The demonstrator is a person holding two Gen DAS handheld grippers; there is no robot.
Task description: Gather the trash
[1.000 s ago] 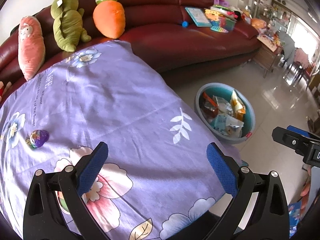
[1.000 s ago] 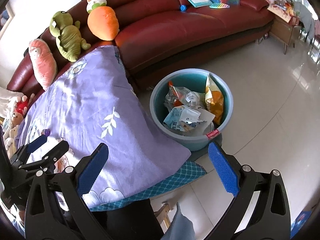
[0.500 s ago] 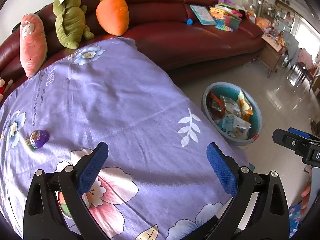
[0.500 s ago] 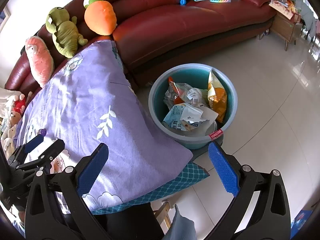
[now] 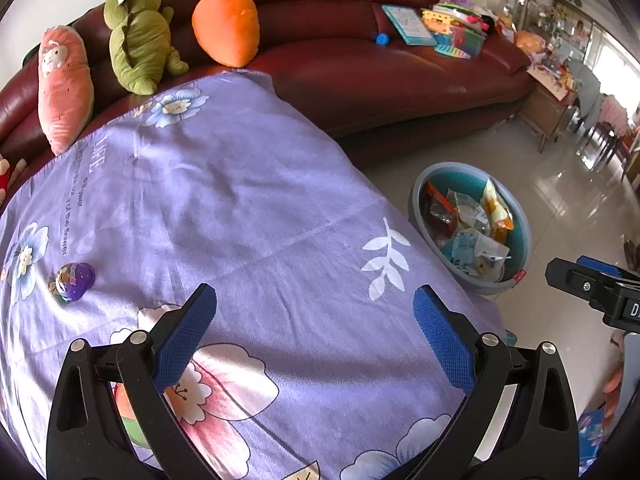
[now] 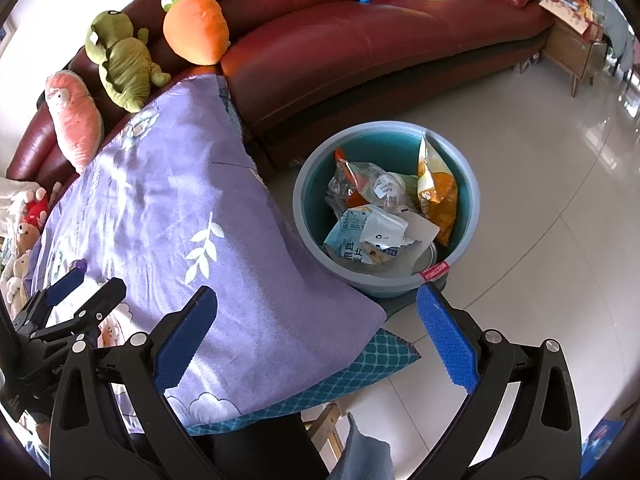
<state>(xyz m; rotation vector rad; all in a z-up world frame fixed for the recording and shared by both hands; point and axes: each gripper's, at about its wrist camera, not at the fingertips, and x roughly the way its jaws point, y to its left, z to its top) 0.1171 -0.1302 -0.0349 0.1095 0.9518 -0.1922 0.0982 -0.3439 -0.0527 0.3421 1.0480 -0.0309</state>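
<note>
Both hand-held grippers are spread wide, nothing in them: left hand-held gripper (image 5: 316, 332) over the purple-clothed table (image 5: 240, 200), right hand-held gripper (image 6: 316, 332) near the teal basin (image 6: 312, 216) stuffed with wrappers (image 6: 384, 216). A small purple thing (image 5: 74, 282), maybe a toy, sits on the table.

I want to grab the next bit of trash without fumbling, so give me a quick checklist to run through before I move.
1. Left hand-held gripper open and empty: ok.
2. Right hand-held gripper open and empty: ok.
3. Next item in sight: ok, a small purple wrapped piece lies on the purple floral cloth, left of the left hand-held gripper.
4. Whether that piece is trash or a toy: cannot tell.
5. Teal basin on the floor, open, room left above the wrappers: ok.
6. Path from cloth to basin unobstructed: ok.
</note>
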